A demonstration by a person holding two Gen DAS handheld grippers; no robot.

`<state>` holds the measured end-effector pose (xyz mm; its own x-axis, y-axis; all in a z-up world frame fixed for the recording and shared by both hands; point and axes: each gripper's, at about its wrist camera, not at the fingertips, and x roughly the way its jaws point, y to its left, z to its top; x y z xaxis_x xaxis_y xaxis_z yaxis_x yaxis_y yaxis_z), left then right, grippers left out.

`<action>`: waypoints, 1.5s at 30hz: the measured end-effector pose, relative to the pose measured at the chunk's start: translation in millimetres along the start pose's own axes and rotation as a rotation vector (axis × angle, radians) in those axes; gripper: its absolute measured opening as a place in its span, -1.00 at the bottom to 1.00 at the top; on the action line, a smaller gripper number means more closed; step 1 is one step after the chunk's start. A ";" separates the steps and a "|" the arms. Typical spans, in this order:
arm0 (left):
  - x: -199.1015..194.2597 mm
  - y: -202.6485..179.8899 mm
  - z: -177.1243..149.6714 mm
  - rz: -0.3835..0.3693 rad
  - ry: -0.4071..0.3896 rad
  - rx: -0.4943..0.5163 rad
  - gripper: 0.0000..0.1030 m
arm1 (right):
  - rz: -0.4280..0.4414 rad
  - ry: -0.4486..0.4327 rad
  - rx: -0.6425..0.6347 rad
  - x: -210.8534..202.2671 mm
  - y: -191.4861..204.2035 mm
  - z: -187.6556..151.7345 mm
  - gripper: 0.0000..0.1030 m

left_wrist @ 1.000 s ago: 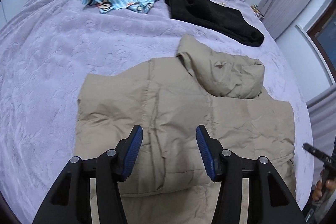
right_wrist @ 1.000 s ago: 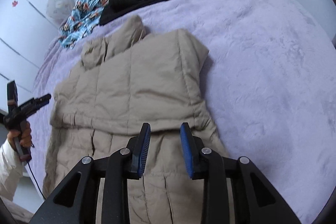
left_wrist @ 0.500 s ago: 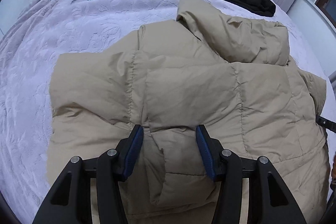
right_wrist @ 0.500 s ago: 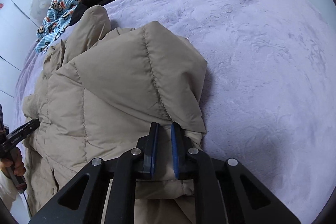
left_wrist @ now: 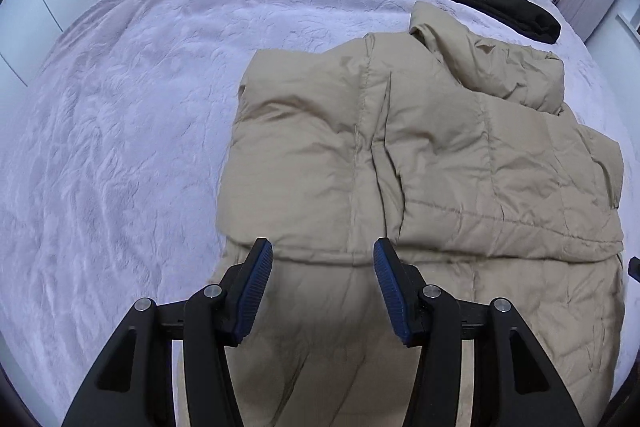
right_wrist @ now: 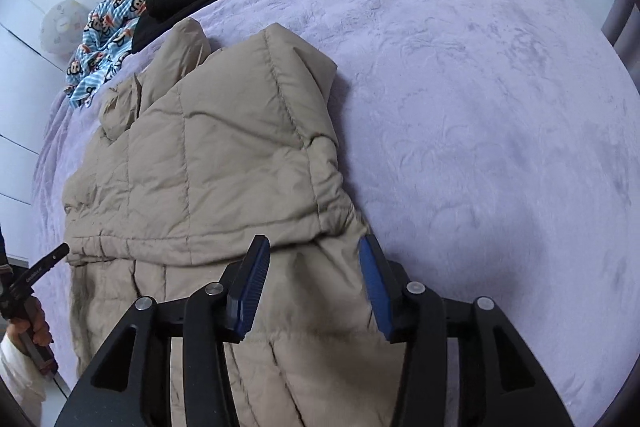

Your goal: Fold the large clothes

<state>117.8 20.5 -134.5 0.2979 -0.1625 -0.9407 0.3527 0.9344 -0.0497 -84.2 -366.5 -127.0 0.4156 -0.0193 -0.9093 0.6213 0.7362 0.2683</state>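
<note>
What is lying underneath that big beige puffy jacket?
The beige quilted jacket lies on a fluffy lilac bedspread, its top part folded over its lower part. Anything else beneath the jacket is covered and cannot be seen.

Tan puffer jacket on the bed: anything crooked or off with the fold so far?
Slightly uneven. On the tan puffer jacket the folded-over upper half lies askew: its lower edge slants, and the collar sticks up past the top instead of lying flat. No damage shows. Both grippers, left gripper and right gripper, hover with nothing gripped.
</note>
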 end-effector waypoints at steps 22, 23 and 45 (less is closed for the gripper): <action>-74.5 -24.0 -112.3 0.026 0.106 -0.078 1.00 | 0.190 0.142 0.068 -45.7 -2.0 -80.4 0.66; -77.4 -26.3 -117.6 0.029 0.102 -0.081 1.00 | 0.200 0.142 0.065 -47.6 -2.4 -82.4 0.66; -100.5 19.2 -204.8 -0.032 0.163 -0.164 1.00 | 0.320 0.217 0.156 -55.3 2.7 -166.2 0.99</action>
<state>-87.0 119.7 -109.7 0.1366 -0.1523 -0.9788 0.2065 0.9708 -0.1223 -215.9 -250.9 -128.8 0.4649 0.3488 -0.8138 0.5835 0.5706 0.5778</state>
